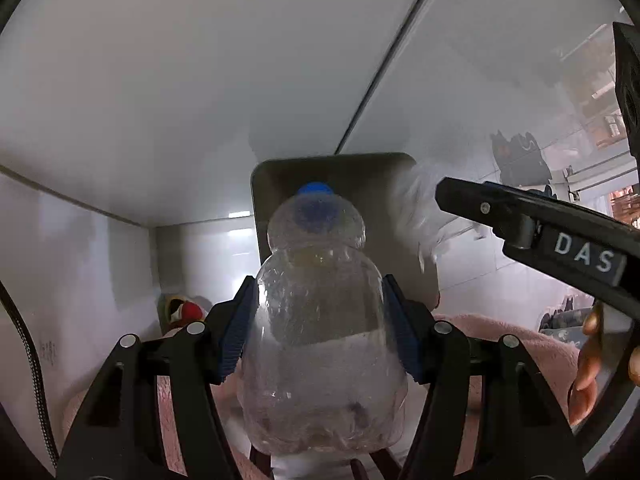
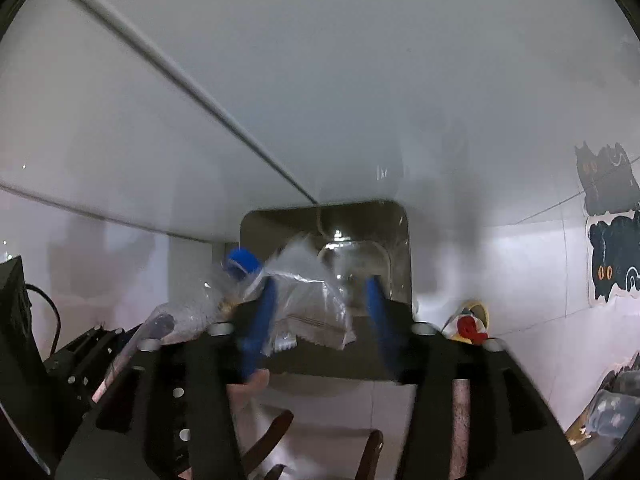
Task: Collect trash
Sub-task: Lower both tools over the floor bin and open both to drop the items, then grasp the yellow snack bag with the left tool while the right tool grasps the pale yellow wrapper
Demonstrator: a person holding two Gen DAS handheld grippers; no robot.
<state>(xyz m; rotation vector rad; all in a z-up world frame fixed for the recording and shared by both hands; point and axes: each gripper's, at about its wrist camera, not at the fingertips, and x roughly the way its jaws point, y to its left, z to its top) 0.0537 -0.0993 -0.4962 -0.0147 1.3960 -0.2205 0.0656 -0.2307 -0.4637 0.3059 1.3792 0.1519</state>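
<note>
Setting: white tiled floor (image 2: 320, 80) with a dark grout line is seen from above; both cameras are aimed steeply downward at a trash bin.
Left hand-held gripper (image 1: 318, 328): clenched on a clear plastic bottle (image 1: 316, 344); both blue pads are pressed against its sides, and the blue cap (image 1: 315, 189) is pointed toward the bin.
Right hand-held gripper (image 2: 320, 320): released; the blue pads are spread well apart. No pad is seen pressing on anything.
Wrapper (image 2: 308, 304): one clear plastic wrapper is seen between the right jaws, blurred, over the bin opening. Whether it touches the left pad cannot be told.
Trash bin (image 2: 400, 240): one square metal bin with rounded corners, open at the top, is placed directly below both grippers, near a wall corner.
Step in hand: deposit of collected trash. The wrapper is judged to be let go over the bin; the bottle is not yet let go.
Next move: the left jaws are to be opened while the bottle is kept over the opening, so that the cap end enters first and the rim is cleared.
Count: bottles, one; wrappers, one; bins, one; grippers, two.
Far field: a red and yellow object (image 2: 470, 322) beside the bin and cat-pattern mats (image 2: 610, 236) at the edge are noted.
</note>
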